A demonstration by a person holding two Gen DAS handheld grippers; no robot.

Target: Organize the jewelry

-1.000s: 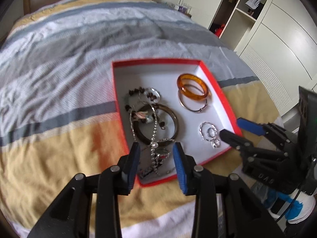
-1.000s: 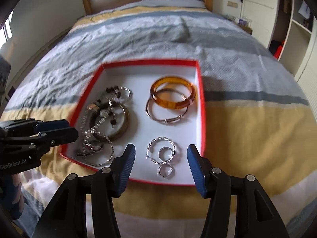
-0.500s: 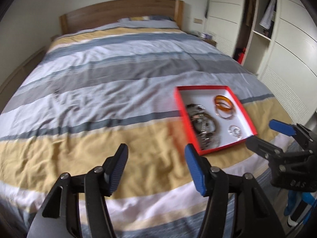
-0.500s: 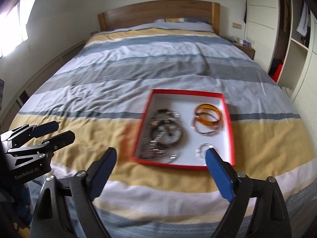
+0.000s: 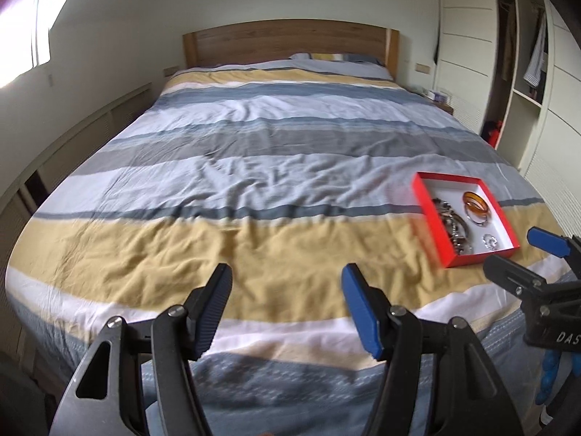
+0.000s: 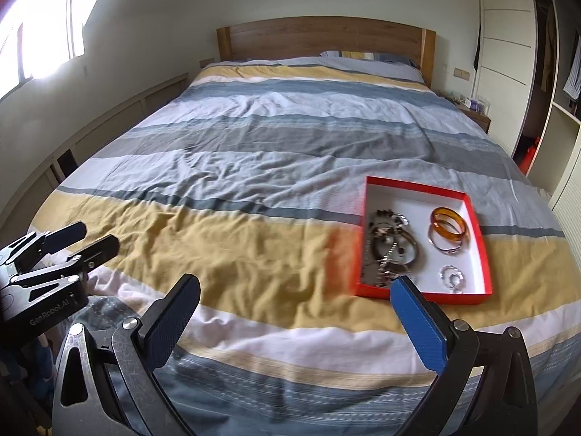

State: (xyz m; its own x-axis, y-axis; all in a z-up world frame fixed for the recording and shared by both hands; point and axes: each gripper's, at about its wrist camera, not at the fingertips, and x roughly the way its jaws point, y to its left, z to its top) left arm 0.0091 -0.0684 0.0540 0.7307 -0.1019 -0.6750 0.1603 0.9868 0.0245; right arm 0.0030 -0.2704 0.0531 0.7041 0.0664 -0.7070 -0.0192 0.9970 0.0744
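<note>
Shallow red cardboard tray [image 6: 479, 239] of bangles and rings sits on striped bed [image 6: 254, 181]. Left gripper [image 5: 287, 290] wide, empty; right gripper [image 6: 294, 301] jaws opening, nothing between

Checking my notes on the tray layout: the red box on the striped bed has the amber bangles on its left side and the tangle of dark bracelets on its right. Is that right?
Not quite: the sides are swapped. In the right wrist view the red box on the striped bed has the amber bangles on its right side and the tangle of dark bracelets on its left.
</note>
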